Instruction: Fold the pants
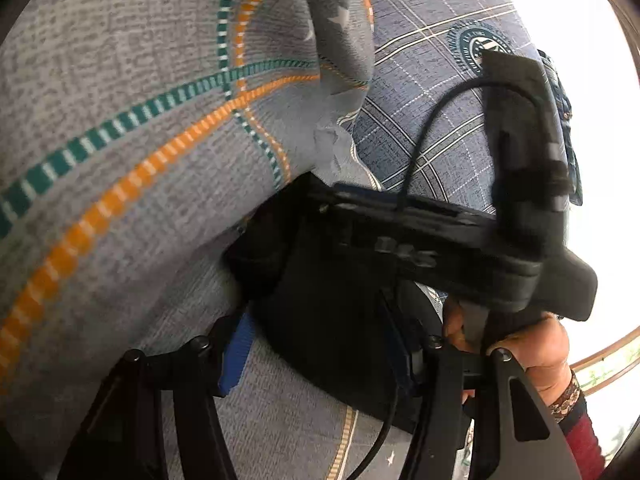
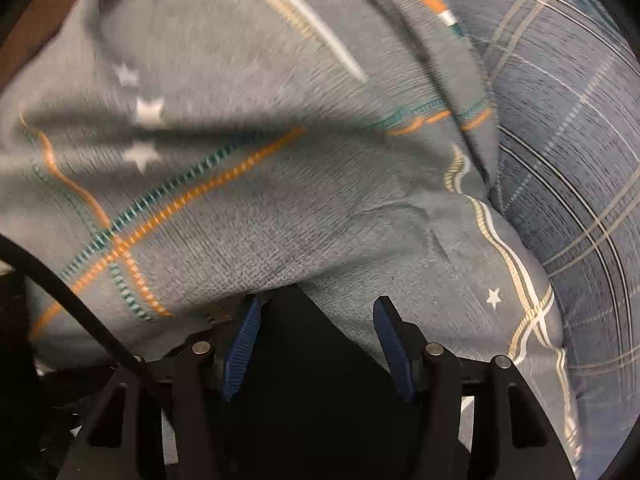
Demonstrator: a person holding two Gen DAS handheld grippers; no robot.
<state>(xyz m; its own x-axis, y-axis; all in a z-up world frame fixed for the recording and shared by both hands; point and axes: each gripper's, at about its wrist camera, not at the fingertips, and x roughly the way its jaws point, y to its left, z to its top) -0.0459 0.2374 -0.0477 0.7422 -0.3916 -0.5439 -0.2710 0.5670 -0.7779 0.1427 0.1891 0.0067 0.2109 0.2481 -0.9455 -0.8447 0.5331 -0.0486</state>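
Black pants [image 1: 320, 320] fill both claws: left claw [image 1: 316, 356] and right claw [image 2: 316, 352] each clamp the cloth above a grey bedsheet [image 2: 240, 200].

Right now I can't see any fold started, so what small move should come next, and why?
Probably lower the black pants onto the grey sheet and spread them flat. The cloth sits bunched between the pads of the left gripper and the right gripper, with no flat layer showing.
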